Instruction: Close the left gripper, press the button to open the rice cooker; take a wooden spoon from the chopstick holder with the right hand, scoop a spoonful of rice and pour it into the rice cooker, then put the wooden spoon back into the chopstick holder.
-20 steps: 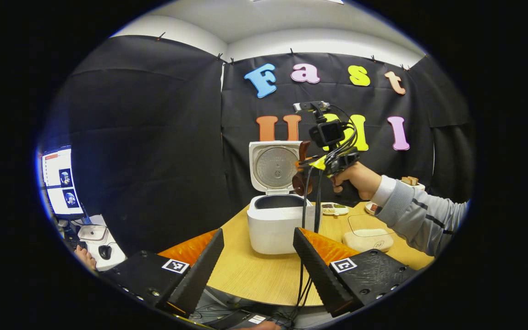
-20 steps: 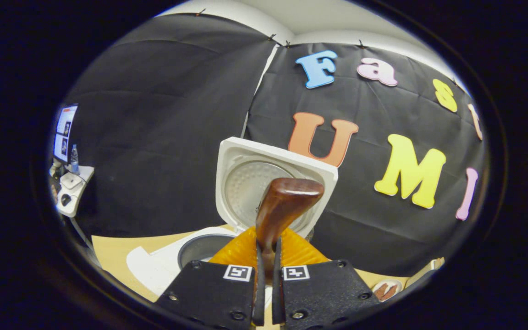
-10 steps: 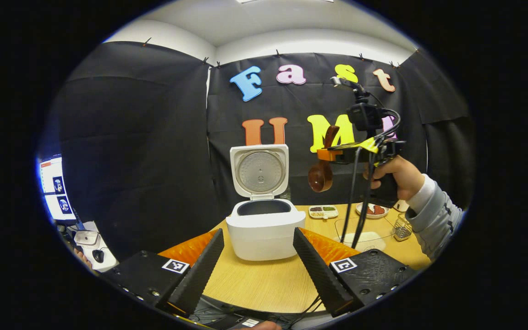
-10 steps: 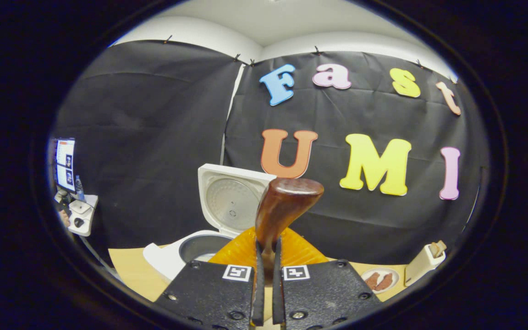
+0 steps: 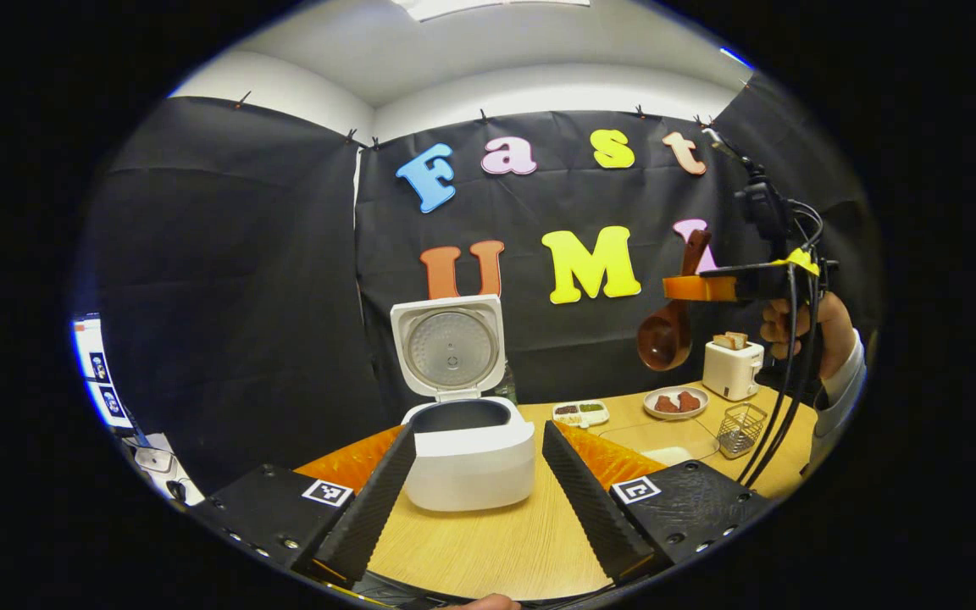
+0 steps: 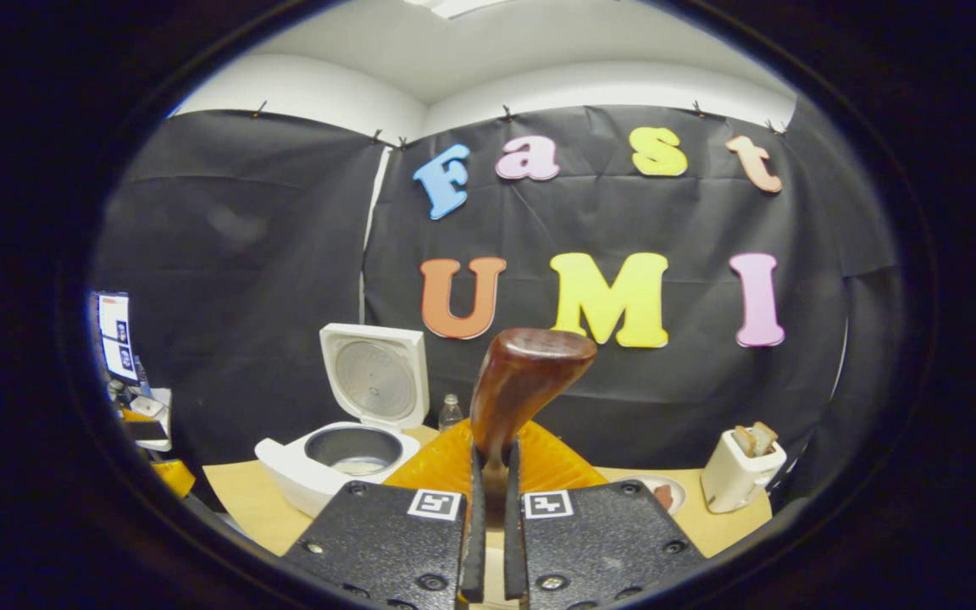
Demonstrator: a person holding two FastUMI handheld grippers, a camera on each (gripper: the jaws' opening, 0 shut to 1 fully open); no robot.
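The left gripper [image 5: 478, 483] sits low with jaws apart, rice cooker [image 5: 471, 449] open just beyond. Farther right, the right gripper [image 6: 488, 508] clamps the wooden spoon [image 6: 518, 398] up high, so the return step looks next: lower it handle-first into the chopstick holder [image 5: 742, 429].

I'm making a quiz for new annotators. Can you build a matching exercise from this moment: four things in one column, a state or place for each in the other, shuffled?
1. rice cooker
2. wooden spoon
3. toaster
4. wire chopstick holder

a. clamped in the right gripper, in the air
b. bread in its slots
c. lid up
d. empty, on the table

Pairs: 1-c, 2-a, 3-b, 4-d
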